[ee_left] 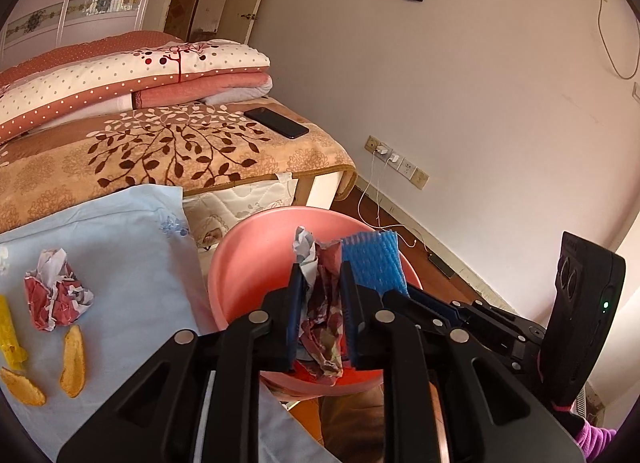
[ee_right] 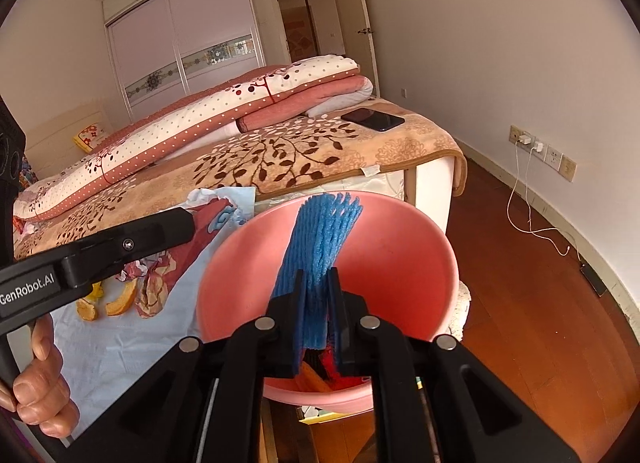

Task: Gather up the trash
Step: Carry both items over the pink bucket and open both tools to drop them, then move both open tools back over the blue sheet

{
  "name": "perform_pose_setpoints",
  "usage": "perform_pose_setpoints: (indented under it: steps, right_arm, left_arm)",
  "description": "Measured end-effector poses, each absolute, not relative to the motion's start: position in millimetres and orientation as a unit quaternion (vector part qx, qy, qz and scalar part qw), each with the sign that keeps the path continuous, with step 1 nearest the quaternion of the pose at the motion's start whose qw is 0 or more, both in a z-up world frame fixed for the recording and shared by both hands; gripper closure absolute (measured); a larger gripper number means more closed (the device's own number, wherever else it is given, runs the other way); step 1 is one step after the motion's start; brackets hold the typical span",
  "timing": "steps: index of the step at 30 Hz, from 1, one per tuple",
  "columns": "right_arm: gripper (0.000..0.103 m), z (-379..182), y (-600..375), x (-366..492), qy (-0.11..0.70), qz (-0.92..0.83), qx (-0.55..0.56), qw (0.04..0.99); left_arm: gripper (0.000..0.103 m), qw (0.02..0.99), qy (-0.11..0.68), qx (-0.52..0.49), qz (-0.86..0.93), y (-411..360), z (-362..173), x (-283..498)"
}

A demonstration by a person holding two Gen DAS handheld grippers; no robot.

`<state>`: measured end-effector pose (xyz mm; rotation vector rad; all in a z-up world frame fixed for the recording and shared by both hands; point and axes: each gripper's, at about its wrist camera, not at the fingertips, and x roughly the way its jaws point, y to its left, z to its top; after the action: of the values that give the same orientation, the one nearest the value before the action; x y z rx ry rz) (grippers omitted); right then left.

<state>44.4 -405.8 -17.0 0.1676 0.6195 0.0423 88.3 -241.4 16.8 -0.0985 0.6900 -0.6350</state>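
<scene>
— What's on the bed (ee_left: 168, 159)?
— A folded quilt (ee_left: 132, 75), a black phone (ee_left: 277, 122), and a pale blue cloth (ee_left: 120, 247).
— And on the cloth?
— One crumpled paper wad (ee_left: 56, 289), orange peel pieces (ee_left: 73, 361), something yellow (ee_left: 10, 333).

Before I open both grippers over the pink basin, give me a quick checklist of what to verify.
1. Left gripper clamps the crumpled paper wrapper: ok.
2. Right gripper clamps the blue foam net: ok.
3. Wrapper hangs over the pink basin, not the cloth: ok.
4. Foam net sits over the basin opening: ok.
5. The two grippers clear of each other above the basin: cannot tell, they are close.
6. Trash left on the light blue cloth: not ok, another crumpled wrapper and orange peels remain.
</scene>
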Motion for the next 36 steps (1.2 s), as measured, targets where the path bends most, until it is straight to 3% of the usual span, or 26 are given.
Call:
perform_pose_setpoints:
  steps: [2,4,9,16,36]
  right_arm:
    - [0.072,-18.2,-410.2,43.7,0.303,0.019,0.084,0.949]
    - [0.068,-19.2,-413.7,42.6,0.302,0.016,0.083,0.950]
    - [0.067,-16.6,-421.4,34.8,0.298,0.012,0.091,0.950]
    - [0.058,-2.5,-411.4,2.8,0.287,0.018,0.109,0.952]
    - [0.047,25.7,-322.8,-91.1,0.244,0.042,0.106,0.963]
  left_arm:
    - [0.074,0.892,0.332,-0.050,-0.302,-244.7,17.2,89.1]
    - [0.070,0.894,0.329,-0.052,-0.299,-247.8,17.7,89.2]
    - [0.069,0.894,0.334,-0.052,-0.295,-252.9,18.7,88.7]
    - [0.069,0.900,0.324,-0.039,-0.289,-247.2,26.8,59.7]
    - [0.069,0.936,0.278,-0.008,-0.216,-152.8,34.7,-55.3]
